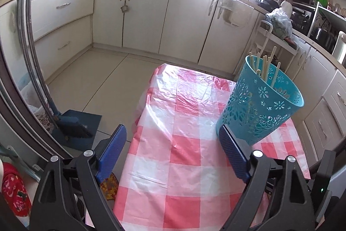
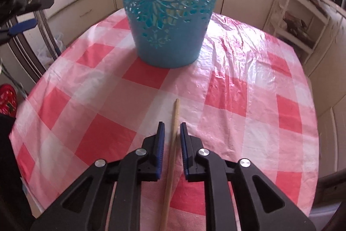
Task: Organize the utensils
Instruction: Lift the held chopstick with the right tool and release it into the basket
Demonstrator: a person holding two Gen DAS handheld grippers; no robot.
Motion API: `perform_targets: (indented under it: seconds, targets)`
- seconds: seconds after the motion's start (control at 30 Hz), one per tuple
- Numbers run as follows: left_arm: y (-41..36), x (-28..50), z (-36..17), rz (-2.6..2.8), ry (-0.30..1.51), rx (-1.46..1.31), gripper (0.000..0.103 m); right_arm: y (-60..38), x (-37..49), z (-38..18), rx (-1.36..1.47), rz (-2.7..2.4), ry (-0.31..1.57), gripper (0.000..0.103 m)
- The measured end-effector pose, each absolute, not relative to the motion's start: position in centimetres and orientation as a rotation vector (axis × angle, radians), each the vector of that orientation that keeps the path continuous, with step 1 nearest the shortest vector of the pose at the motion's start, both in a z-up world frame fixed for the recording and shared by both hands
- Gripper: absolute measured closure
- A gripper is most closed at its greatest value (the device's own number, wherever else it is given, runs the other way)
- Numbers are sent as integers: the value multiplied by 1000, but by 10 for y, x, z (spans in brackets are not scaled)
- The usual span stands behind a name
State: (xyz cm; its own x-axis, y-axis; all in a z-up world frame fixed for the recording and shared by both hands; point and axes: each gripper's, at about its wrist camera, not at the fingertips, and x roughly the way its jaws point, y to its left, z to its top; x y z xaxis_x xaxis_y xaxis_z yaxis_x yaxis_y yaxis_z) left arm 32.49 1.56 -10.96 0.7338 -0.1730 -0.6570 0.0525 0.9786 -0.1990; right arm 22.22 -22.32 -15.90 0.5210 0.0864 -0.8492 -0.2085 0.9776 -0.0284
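Note:
A teal perforated basket (image 1: pixel 261 105) stands on the red-and-white checked table (image 1: pixel 183 144) and holds several wooden chopsticks (image 1: pixel 266 66). My left gripper (image 1: pixel 170 133) is wide open and empty, its right finger close beside the basket's base. In the right wrist view the basket (image 2: pixel 168 14) stands straight ahead. One wooden chopstick (image 2: pixel 173 148) lies on the cloth between the fingers of my right gripper (image 2: pixel 172 126). The jaws stand a little apart on either side of it, not pressing it. The left gripper (image 2: pixel 23 14) shows at the far left.
Cream kitchen cabinets (image 1: pixel 140 14) run around the room behind the table. A white trolley (image 1: pixel 272 40) with bags stands at the right. A blue broom (image 1: pixel 71 122) leans at the left by the table's edge (image 1: pixel 140 105).

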Motion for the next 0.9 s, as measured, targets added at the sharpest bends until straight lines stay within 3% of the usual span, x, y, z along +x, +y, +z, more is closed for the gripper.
perform_targets:
  seconds: [0.03,0.37,0.9]
  targets:
    - [16,325,-111,-121,741,-171,20,-223,222,-159,-130,185,1013,98]
    - [3,325,-112,-121,743,-108,20,-285,191,-140,322,235,933,98]
    - [-8,323,-115,-121,747,-47,19,-279,241,14,437,352,512,98]
